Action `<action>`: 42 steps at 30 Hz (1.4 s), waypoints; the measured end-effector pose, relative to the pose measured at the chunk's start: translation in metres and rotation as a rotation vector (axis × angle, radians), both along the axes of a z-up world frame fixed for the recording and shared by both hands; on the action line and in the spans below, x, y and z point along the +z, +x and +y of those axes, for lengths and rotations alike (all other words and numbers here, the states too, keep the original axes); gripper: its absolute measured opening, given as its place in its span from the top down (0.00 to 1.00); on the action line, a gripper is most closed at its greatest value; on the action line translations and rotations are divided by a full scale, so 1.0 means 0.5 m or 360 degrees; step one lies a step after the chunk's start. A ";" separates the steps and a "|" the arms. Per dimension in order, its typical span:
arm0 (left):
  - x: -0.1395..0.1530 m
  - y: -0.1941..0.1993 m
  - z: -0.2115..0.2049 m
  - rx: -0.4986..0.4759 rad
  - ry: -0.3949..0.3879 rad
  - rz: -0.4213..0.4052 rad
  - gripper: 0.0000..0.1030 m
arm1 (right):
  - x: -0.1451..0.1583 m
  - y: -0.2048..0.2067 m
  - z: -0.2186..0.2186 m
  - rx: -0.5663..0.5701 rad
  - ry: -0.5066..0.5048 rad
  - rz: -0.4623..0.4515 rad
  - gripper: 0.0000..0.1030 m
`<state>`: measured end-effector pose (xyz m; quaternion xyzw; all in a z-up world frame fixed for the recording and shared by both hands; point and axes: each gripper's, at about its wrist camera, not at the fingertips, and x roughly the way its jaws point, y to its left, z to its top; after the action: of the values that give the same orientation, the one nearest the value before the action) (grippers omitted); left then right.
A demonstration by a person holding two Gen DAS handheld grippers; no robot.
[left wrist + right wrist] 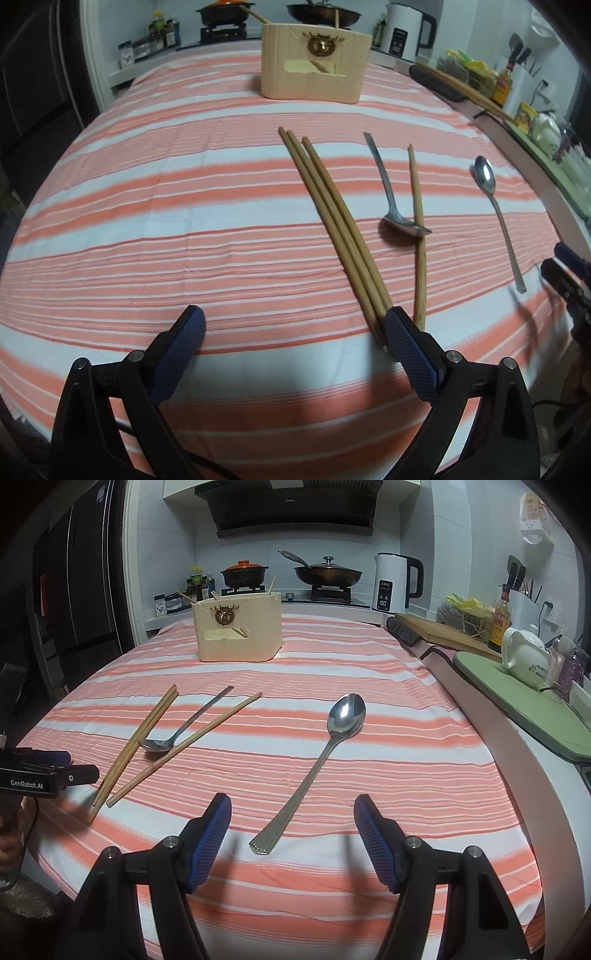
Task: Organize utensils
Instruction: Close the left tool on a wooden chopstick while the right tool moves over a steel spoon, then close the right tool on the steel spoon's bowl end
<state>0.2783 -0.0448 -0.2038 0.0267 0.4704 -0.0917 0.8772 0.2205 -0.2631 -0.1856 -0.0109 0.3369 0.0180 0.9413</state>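
Observation:
Three wooden chopsticks (332, 225) lie side by side on the striped cloth, with a single chopstick (418, 206) to their right. A small metal spoon (388, 192) rests its bowl on that single chopstick. My left gripper (294, 317) is open and holds nothing; its right finger (402, 339) covers the near ends of the three chopsticks. A large spoon (325, 753) lies with its handle end between the fingers of my open right gripper (292, 805), untouched. The cream utensil holder (240, 627) stands at the far side with chopsticks in it.
The table's right edge (517, 760) borders a counter with a green mat (517, 698), a white teapot (524, 657), a cutting board (439, 631) and a sauce bottle (500, 620). Behind stand a white kettle (393, 581) and two pots on a stove.

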 end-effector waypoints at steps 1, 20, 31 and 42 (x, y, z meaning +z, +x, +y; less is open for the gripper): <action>-0.005 -0.001 -0.003 -0.0005 0.0029 0.0003 0.05 | 0.000 0.000 0.000 -0.0001 0.0001 -0.0001 0.32; 0.001 -0.013 -0.012 0.0003 0.0070 -0.0107 0.96 | -0.014 0.073 -0.040 -0.0068 0.0027 0.0110 0.32; -0.002 0.065 0.066 0.0399 0.0048 -0.0089 0.94 | -0.058 0.174 -0.029 -0.0027 -0.0020 0.0298 0.51; -0.005 0.072 0.092 0.0269 -0.0069 0.0000 0.24 | -0.054 0.244 -0.084 -0.0074 0.0064 0.0339 0.55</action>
<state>0.3143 0.0012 -0.2064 -0.0321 0.4690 -0.0276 0.8822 0.3423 -0.3052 -0.2126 0.0179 0.4347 0.0039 0.9004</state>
